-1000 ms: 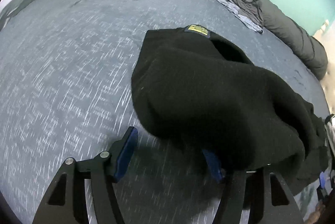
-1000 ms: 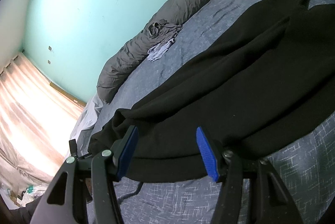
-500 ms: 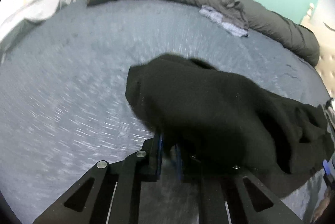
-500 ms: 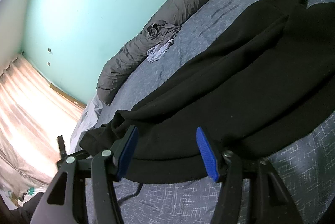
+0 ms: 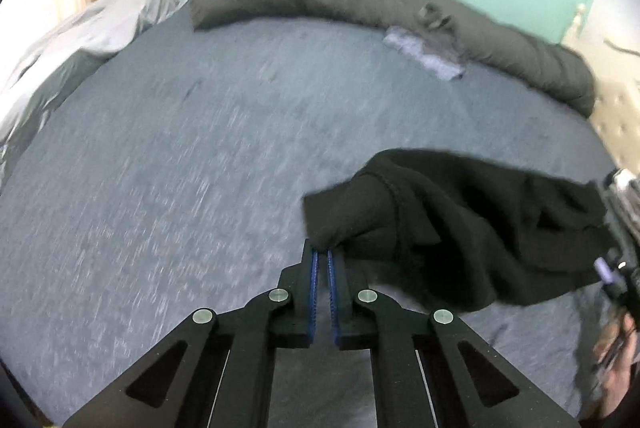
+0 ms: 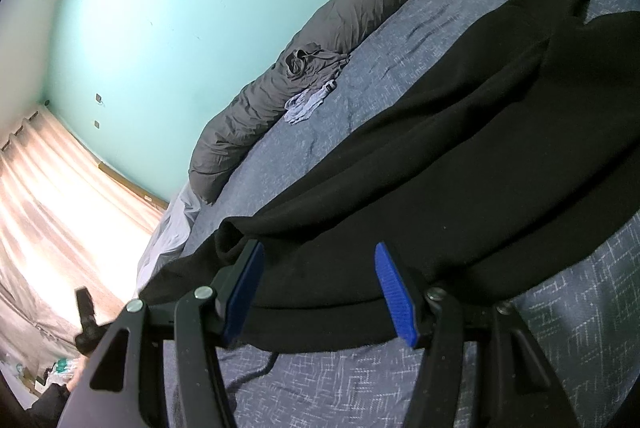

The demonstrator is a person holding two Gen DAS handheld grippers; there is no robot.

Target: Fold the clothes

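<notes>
Black sweatshirt point(image 5: 460, 224) lies on the bed point(image 5: 200, 168), bunched toward its right edge in the left wrist view; in the right wrist view it spreads broad across the blue-grey patterned sheet point(image 6: 560, 328), hem nearest the camera. Left claw point(image 5: 321, 255) pinched nearly closed on a corner fold of the sweatshirt, blue pads point(image 5: 314, 288) almost meeting, fabric lifted off the sheet at that point. Left view motion-blurred. Right claw point(image 6: 320, 260) spread wide over the hem, blue pads either side, gripping nothing. Rolled dark grey duvet point(image 6: 320, 40) runs along the far edge of the bed against the teal wall point(image 6: 180, 8). Small pale garment point(image 6: 308, 104) rests just beside the duvet. Curtain point(image 6: 48, 208) at the bed's left side.
</notes>
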